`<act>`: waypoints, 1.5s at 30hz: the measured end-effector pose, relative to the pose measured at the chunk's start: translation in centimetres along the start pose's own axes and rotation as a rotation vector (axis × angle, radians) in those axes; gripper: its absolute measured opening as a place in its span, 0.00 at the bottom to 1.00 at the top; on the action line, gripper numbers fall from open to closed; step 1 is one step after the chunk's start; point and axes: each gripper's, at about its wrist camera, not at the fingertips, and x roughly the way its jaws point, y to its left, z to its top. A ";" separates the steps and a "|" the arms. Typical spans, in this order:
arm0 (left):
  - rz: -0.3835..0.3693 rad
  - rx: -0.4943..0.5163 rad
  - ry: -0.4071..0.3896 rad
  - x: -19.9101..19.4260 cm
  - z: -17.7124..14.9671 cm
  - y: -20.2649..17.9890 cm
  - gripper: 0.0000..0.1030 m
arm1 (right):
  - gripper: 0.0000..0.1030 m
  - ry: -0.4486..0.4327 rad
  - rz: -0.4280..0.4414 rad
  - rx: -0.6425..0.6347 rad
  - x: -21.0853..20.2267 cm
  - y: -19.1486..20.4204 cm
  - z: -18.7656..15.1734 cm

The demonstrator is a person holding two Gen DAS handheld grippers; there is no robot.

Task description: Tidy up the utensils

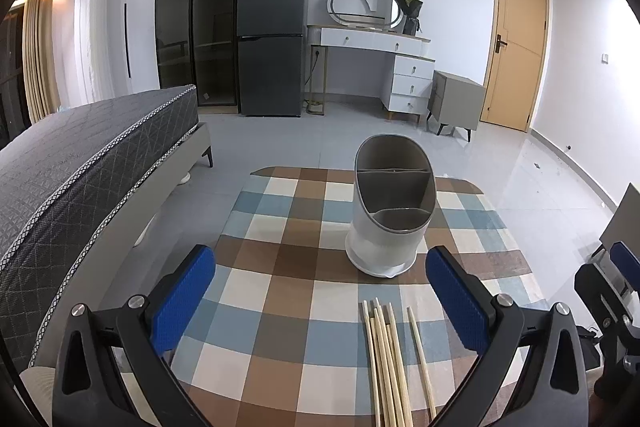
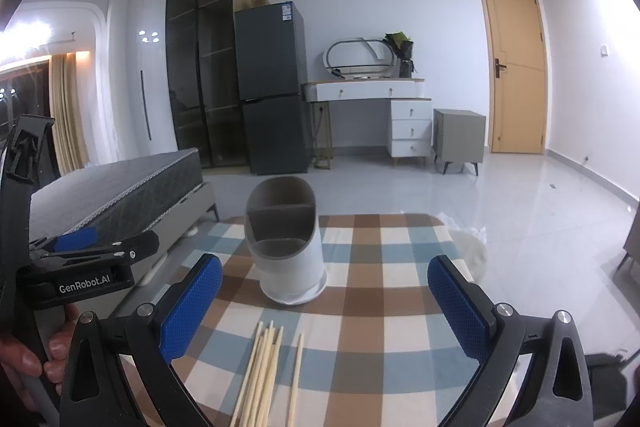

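Right tool (image 2: 324, 303) agape — chopsticks (image 2: 262, 371) below, utensil holder (image 2: 286, 251) beyond

Both views are evenly and fairly brightly lit by cool, diffuse room light, with a bluish cast laid over the white walls. Strong fisheye bending is seen toward the edges: the door (image 1: 516, 39) and the wardrobe (image 1: 196, 7) are bowed, and the corners are cut off by a black circular vignette. A warm glow is given off by a lit strip above the curtains (image 2: 68, 107), blown out to white glare at the far left of the right wrist view. Soft reflections are carried by the glossy floor tiles (image 1: 532, 179). Only faint, short shadows are cast on the checked tablecloth (image 1: 280, 267). The right wrist view is rendered slightly softer and hazier.
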 end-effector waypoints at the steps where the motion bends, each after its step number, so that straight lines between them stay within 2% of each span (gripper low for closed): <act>1: 0.000 0.000 -0.002 0.0 0.0 0.0 0.99 | 1.00 0.000 -0.001 -0.001 0.0 0.0 0.1; 45: -0.012 -0.014 0.015 0.0 0.1 0.3 0.99 | 1.00 0.006 -0.001 -0.010 0.0 0.2 0.2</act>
